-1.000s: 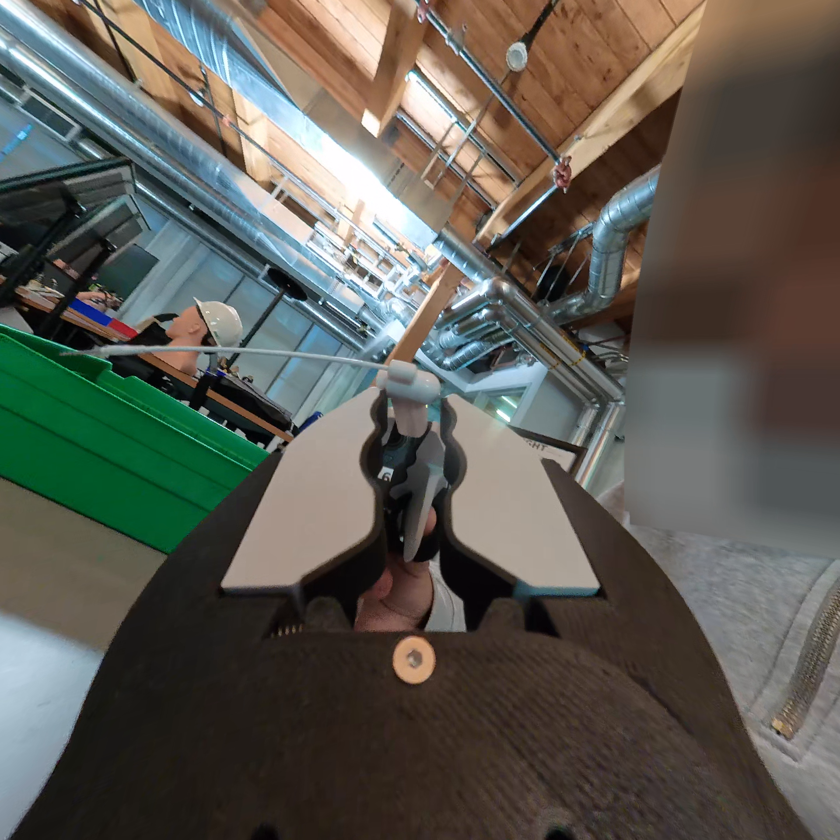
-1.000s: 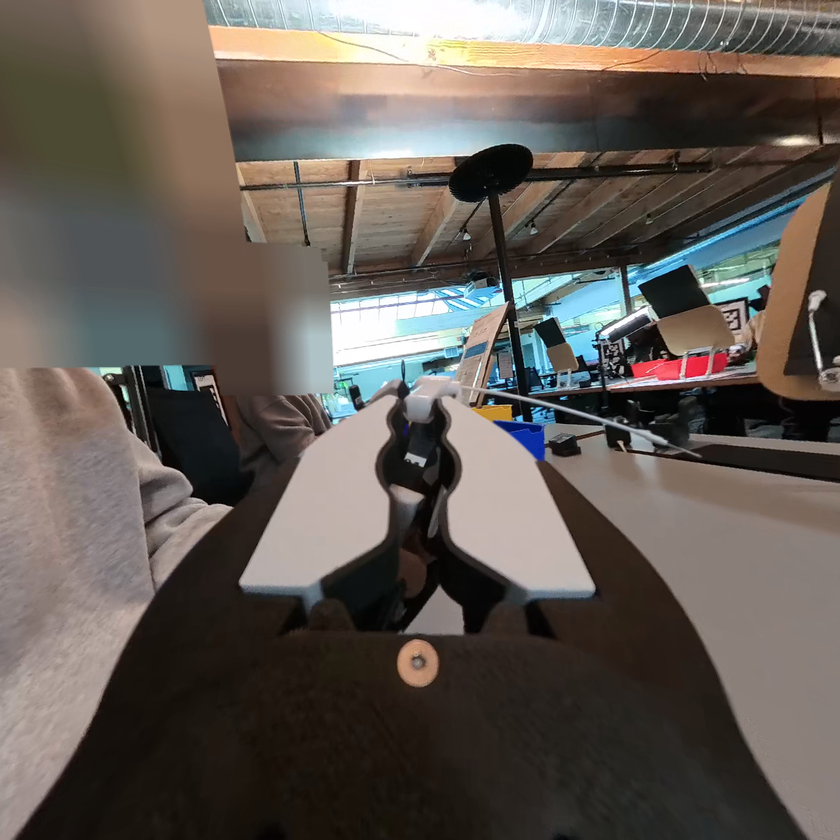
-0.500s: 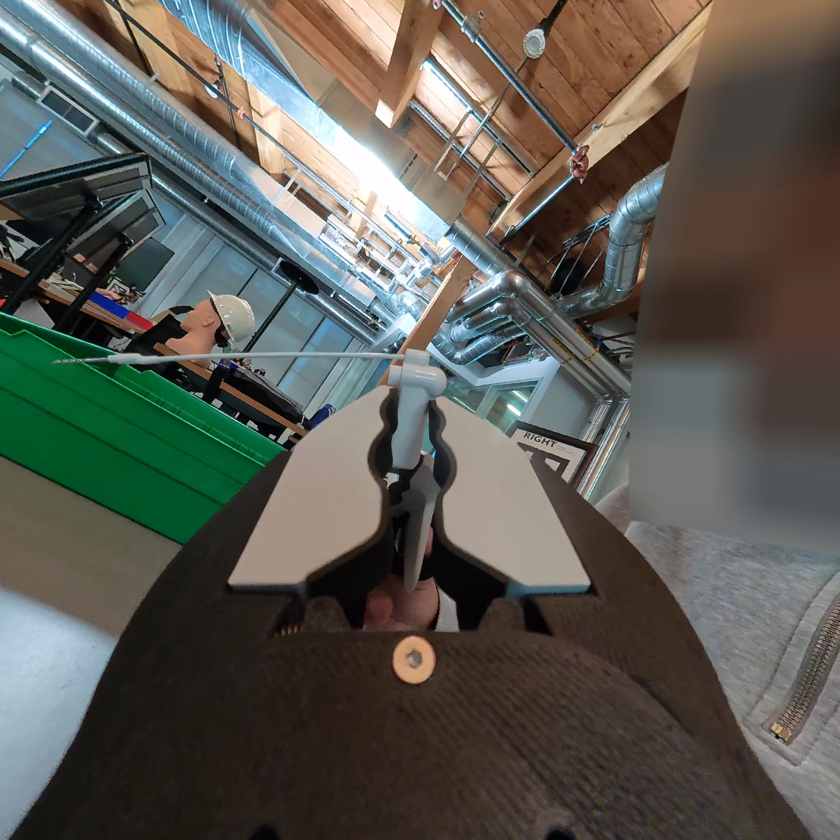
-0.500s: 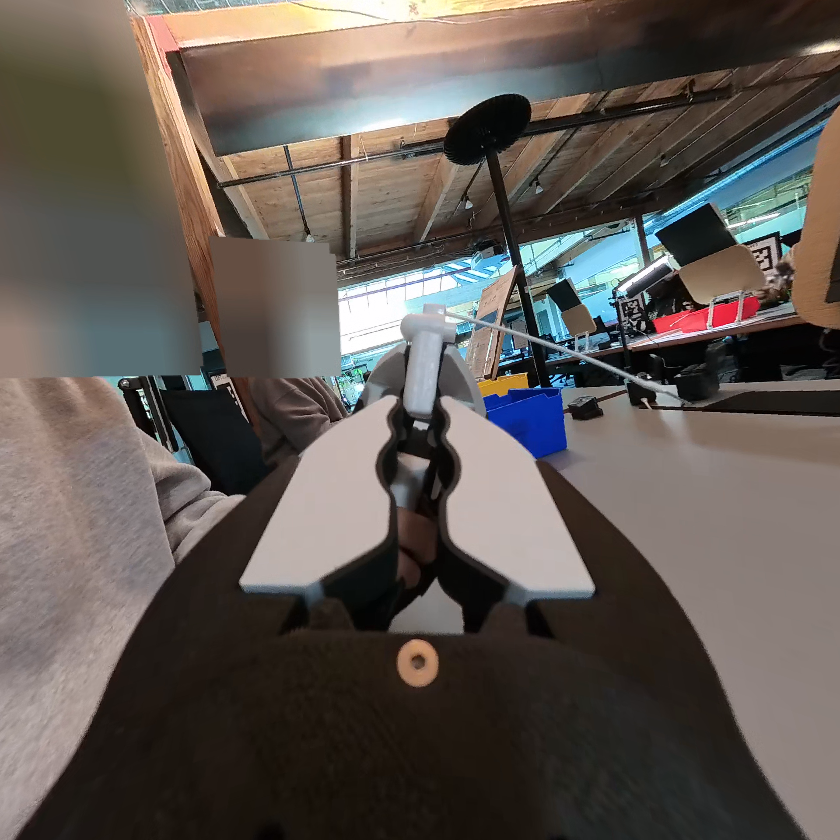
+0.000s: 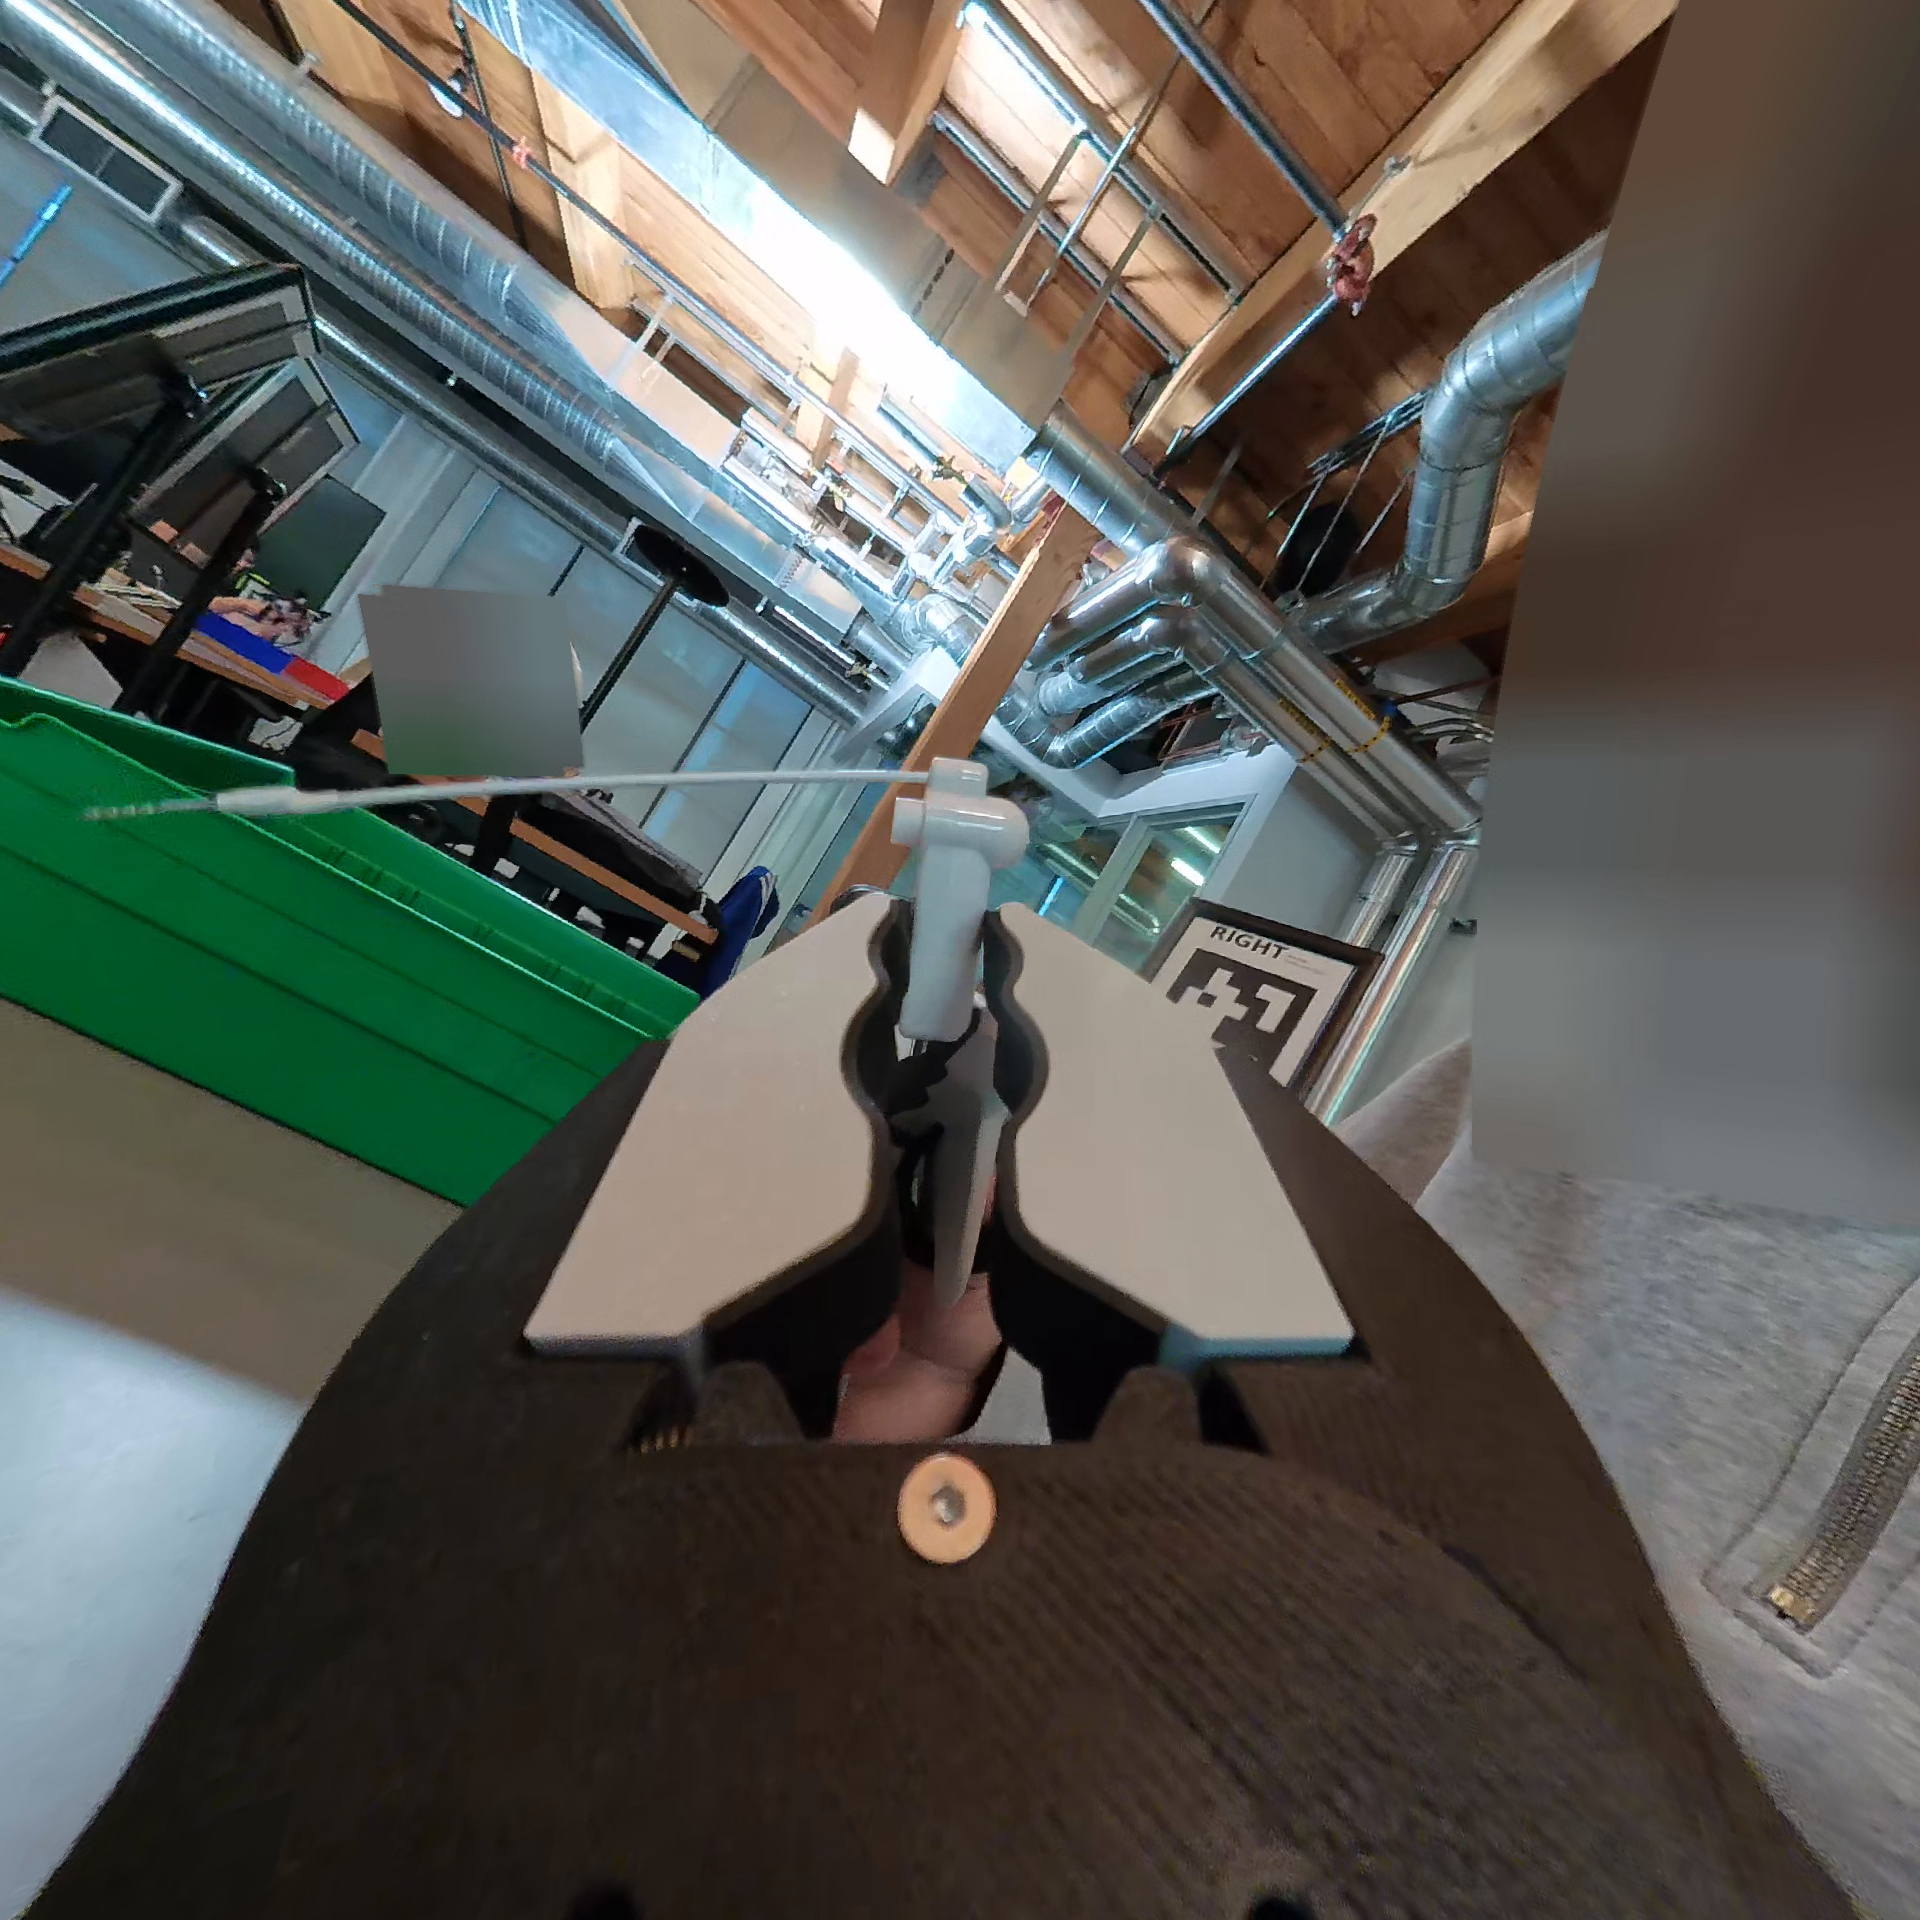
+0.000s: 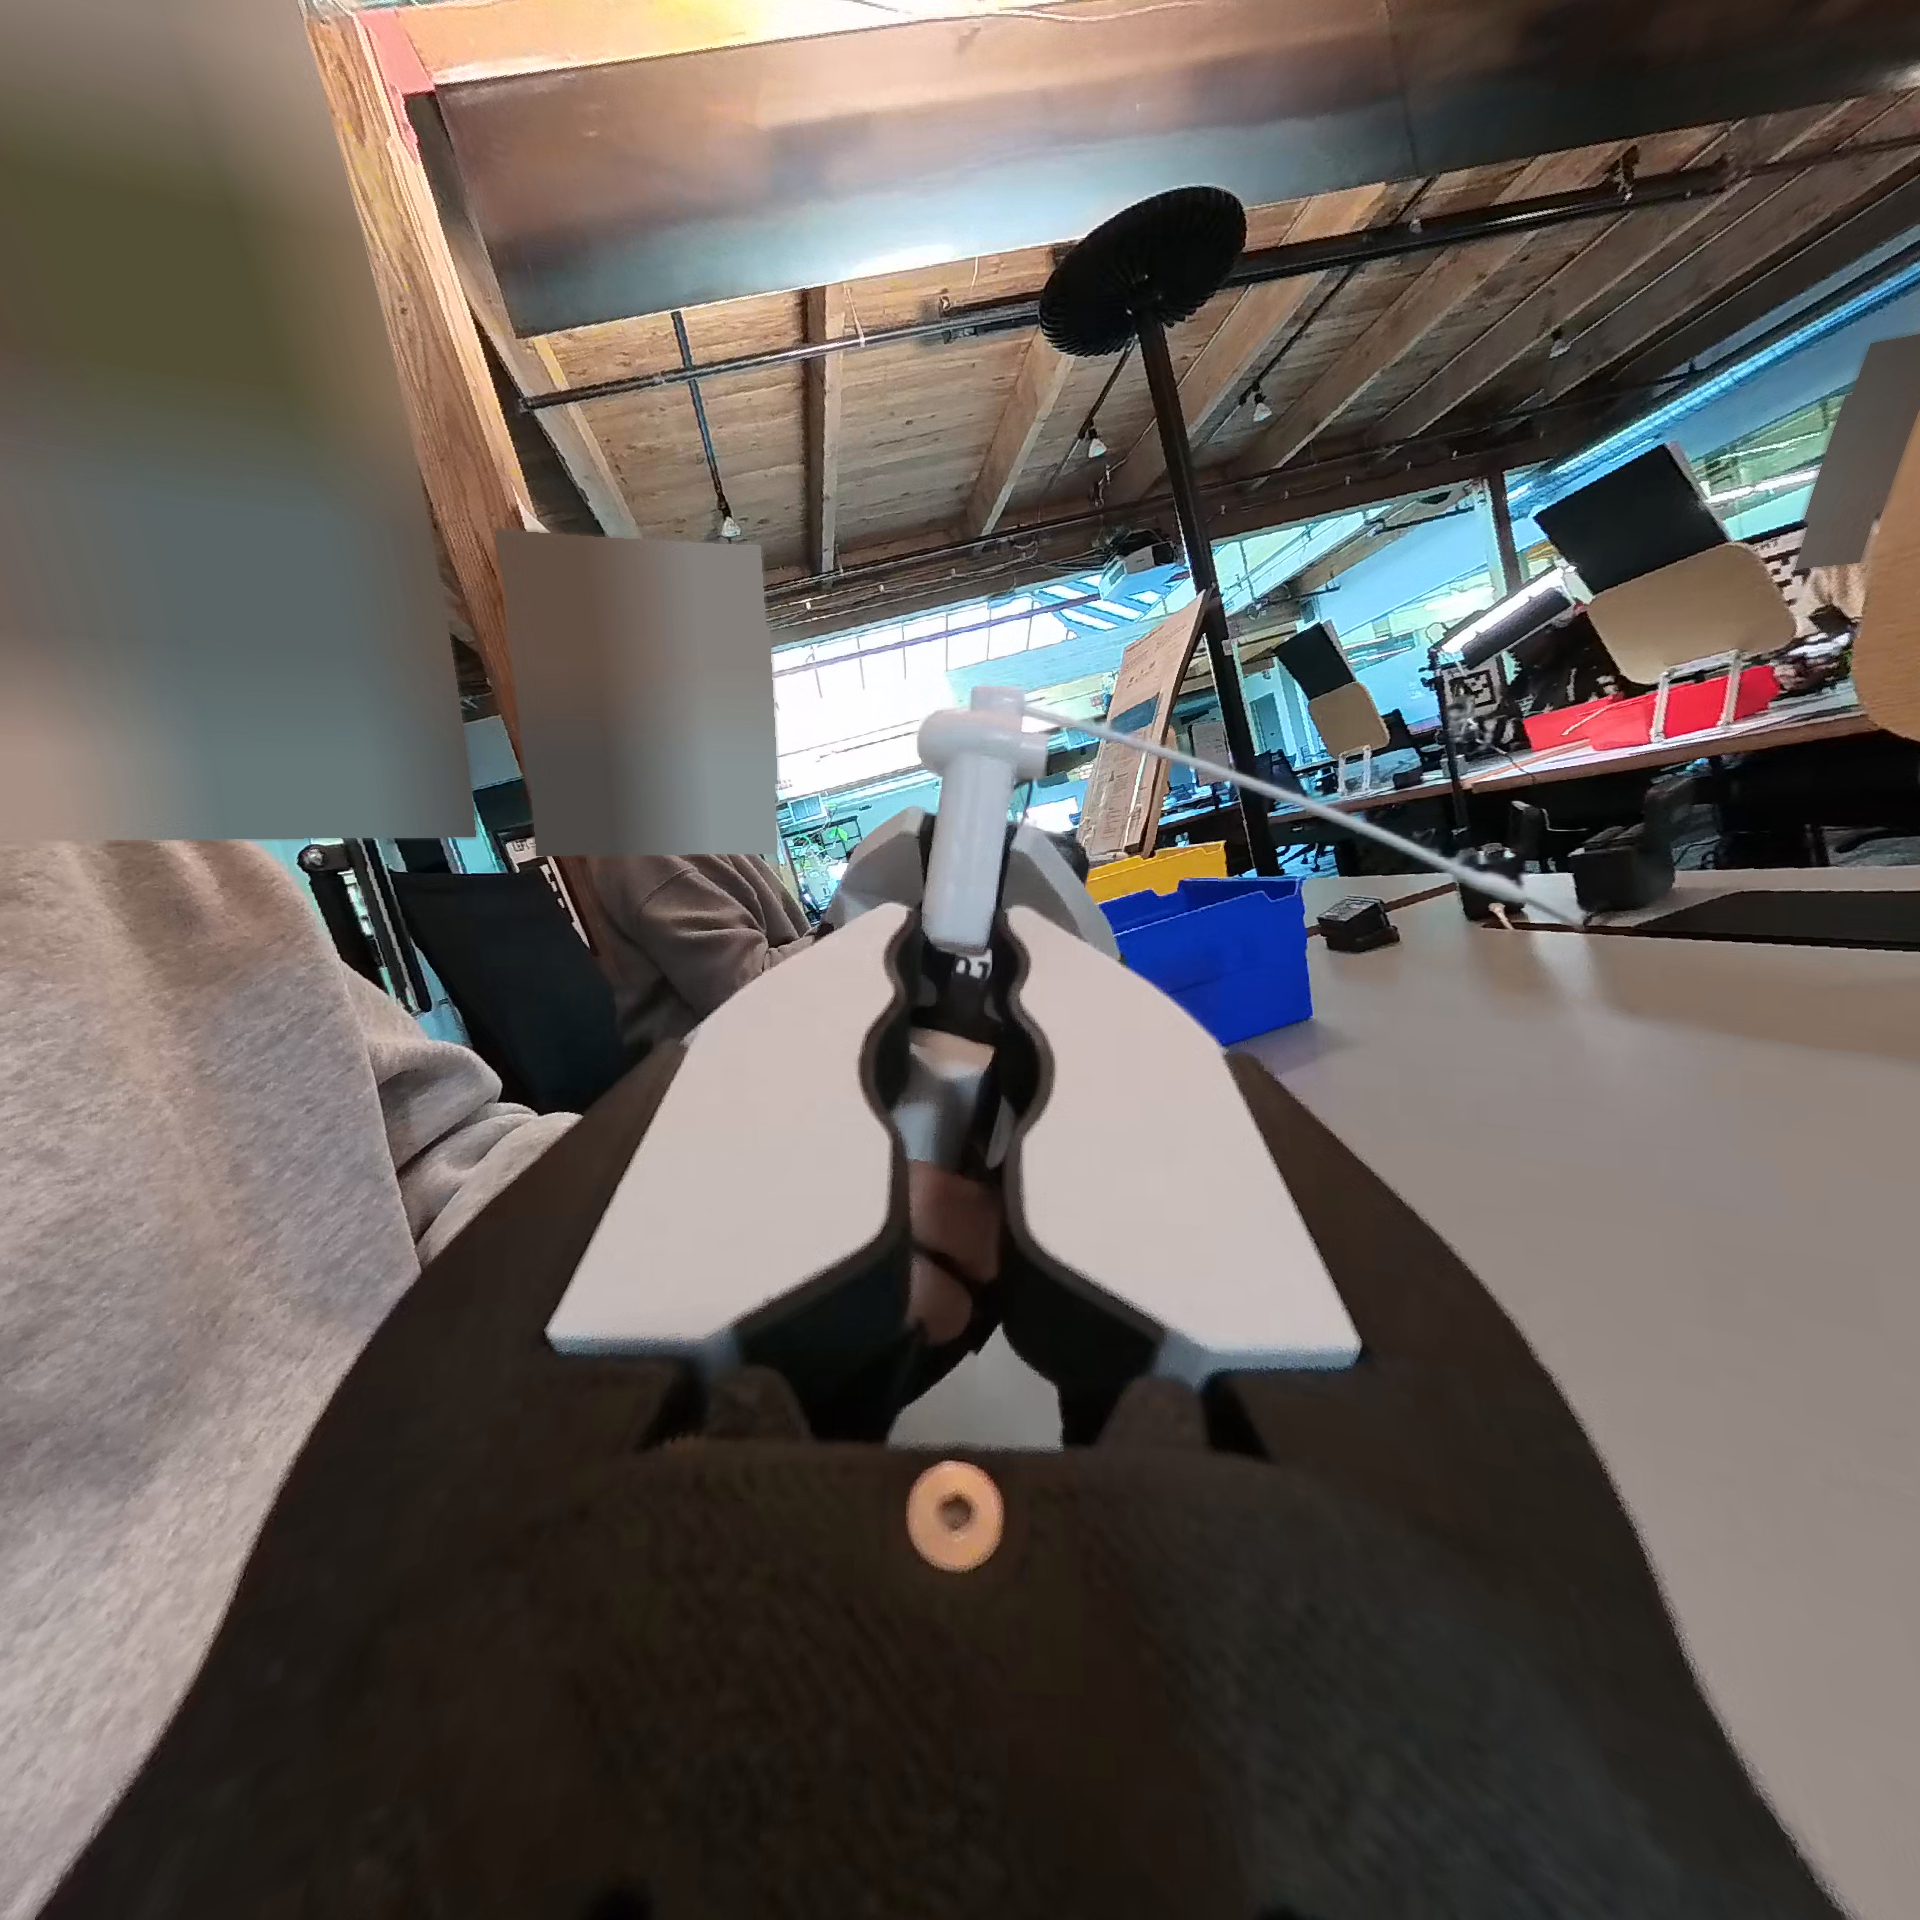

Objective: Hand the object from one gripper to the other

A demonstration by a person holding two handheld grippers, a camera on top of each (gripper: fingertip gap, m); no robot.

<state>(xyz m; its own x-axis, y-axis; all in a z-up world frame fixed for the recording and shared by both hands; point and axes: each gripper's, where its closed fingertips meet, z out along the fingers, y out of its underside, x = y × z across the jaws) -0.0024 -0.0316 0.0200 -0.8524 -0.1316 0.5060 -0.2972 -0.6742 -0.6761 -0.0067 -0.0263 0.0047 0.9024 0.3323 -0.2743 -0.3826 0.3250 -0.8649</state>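
Left wrist view has a green bin (image 5: 312,935) far left, then the left gripper (image 5: 940,925) and, seen facing it, the right gripper (image 6: 961,920), both closed tight on one small white tag (image 5: 951,883) whose thin cord (image 5: 571,784) trails left

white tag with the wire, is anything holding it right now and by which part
Both hand-held grippers close on the white tag's stem, below its cross-shaped head: left and right. Its wire sticks out free.
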